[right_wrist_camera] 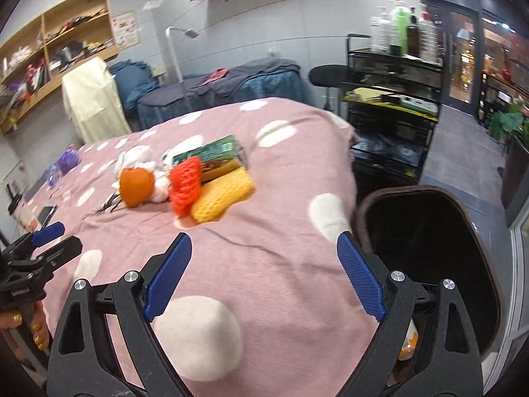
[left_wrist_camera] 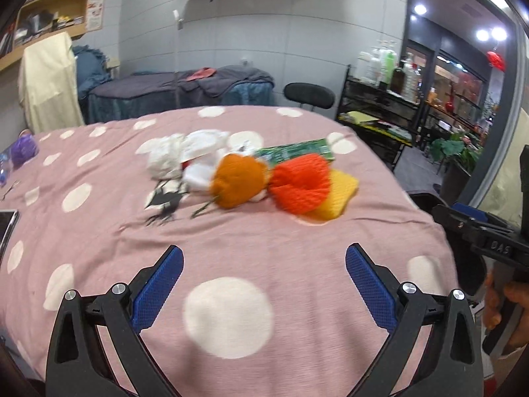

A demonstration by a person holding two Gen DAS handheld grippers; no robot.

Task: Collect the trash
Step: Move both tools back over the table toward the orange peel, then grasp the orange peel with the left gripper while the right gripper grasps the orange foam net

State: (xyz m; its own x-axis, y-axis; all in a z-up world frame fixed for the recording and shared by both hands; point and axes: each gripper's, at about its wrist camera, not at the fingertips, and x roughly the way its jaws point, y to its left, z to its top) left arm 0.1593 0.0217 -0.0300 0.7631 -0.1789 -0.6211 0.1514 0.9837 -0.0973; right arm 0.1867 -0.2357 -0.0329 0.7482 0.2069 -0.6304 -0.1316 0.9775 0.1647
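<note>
A pile of trash lies in the middle of the pink spotted bedcover [left_wrist_camera: 264, 231]: an orange peel ball [left_wrist_camera: 238, 182], a red foam net [left_wrist_camera: 301, 185], a yellow foam net [left_wrist_camera: 340, 195], crumpled white tissue [left_wrist_camera: 178, 155], a green box [left_wrist_camera: 297, 152] and black scraps [left_wrist_camera: 165, 201]. My left gripper [left_wrist_camera: 264, 264] hangs open and empty short of the pile. My right gripper [right_wrist_camera: 264, 264] is also open and empty, over the cover's right edge beside a black-lined bin [right_wrist_camera: 426, 248]. The right wrist view shows the same peel ball [right_wrist_camera: 135, 185], red net [right_wrist_camera: 185, 185] and yellow net [right_wrist_camera: 221, 198].
Something orange [right_wrist_camera: 408, 344] lies inside the bin. A purple bundle [left_wrist_camera: 23, 149] and a phone [left_wrist_camera: 8, 225] sit on the cover's left side. Behind stand a black cart with bottles [right_wrist_camera: 393, 99], a stool [left_wrist_camera: 309, 94] and a covered bed [left_wrist_camera: 178, 89].
</note>
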